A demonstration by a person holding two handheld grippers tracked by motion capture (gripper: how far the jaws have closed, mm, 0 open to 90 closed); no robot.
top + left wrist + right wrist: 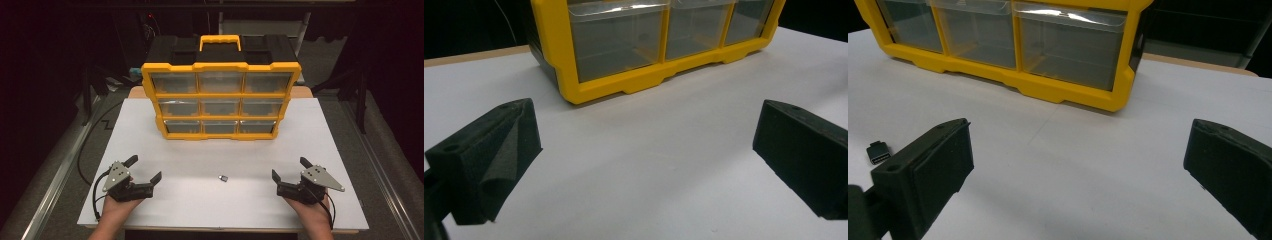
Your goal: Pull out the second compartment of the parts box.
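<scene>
A yellow and black drawer cabinet (221,97) with several clear drawers stands upright at the back of the white table (150,140); its bottom row shows in the left gripper view (634,45) and in the right gripper view (1013,45). A small dark adapter (222,178) lies on the table between the two hands, also at the left edge of the right gripper view (878,152). My left gripper (145,169) rests near the front left, jaws wide apart and empty (644,155). My right gripper (290,169) rests at the front right, open and empty (1078,170).
The table's front edge (220,229) runs just behind the hands. Dark floor, metal rails and frame legs (55,175) flank the table. A cable (87,145) trails off the left side. White surface stretches between cabinet and grippers.
</scene>
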